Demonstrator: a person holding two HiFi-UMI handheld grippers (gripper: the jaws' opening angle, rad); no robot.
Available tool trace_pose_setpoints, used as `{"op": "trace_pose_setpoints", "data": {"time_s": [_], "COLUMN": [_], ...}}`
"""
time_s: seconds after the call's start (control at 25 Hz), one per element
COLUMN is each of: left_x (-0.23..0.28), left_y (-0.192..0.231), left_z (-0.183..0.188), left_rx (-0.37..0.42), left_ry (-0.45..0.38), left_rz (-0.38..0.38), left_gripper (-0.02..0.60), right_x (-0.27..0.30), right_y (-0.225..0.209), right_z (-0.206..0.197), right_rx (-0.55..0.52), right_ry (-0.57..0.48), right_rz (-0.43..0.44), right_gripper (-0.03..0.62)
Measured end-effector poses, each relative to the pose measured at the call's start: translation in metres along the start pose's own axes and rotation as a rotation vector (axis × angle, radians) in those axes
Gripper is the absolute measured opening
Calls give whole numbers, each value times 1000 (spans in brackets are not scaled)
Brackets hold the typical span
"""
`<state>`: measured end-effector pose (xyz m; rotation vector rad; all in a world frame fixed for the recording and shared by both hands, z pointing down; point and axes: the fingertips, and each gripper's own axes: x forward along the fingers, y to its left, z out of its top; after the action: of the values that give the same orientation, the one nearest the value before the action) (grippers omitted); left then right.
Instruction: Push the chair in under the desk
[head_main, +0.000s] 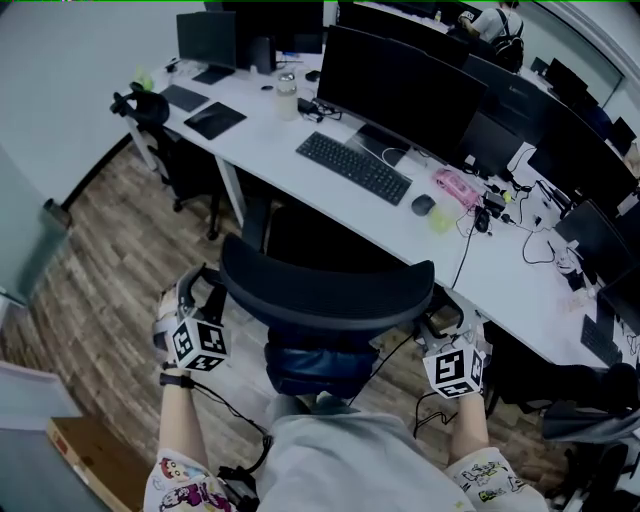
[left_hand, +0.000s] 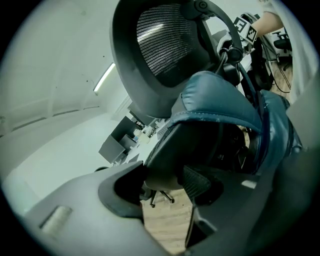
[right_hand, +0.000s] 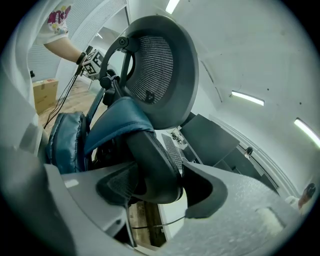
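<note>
Jaws of left gripper (left_hand: 167, 187) and right gripper (right_hand: 157, 187) each clenched on black mesh-backed office chair (head_main: 325, 292) frame; white desk (head_main: 262, 138) ahead of jaws.

Chairs: 2 – black mesh-back office chair w/ blue cushion (head_main: 325, 290), + black chair (head_main: 150, 108) far left.
Desks: 1 long white desk (head_main: 270, 150).
Keyboards: 1 flat black keyboard (head_main: 352, 167).
Mice: 1 small dark mouse (head_main: 423, 204).
Screens: big black screens (head_main: 400, 85), too many & too dark to count.
Boxes: 1 brown cardboard box (head_main: 90, 455).
Grippers: 2 – left gripper (head_main: 200, 290), right gripper (head_main: 443, 318).
</note>
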<state>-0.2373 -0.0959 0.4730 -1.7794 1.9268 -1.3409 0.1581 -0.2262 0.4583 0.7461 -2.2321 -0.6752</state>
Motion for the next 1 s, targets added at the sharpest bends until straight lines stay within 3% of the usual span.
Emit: {"op": "trace_pose_setpoints", "data": {"time_s": [0.28, 1.0], "left_x": [38, 150], "left_y": [18, 79], "left_z": [11, 18], "left_rx": [29, 159], "left_ry": [-65, -253], "left_rz": [-26, -183], "left_gripper": [244, 244], "right_x": [14, 48], "right_y": [-9, 7], "right_z": [2, 39], "right_rx": [38, 175], "right_ry": [46, 213], "right_rz": [-56, -247], "right_gripper": [269, 272]}}
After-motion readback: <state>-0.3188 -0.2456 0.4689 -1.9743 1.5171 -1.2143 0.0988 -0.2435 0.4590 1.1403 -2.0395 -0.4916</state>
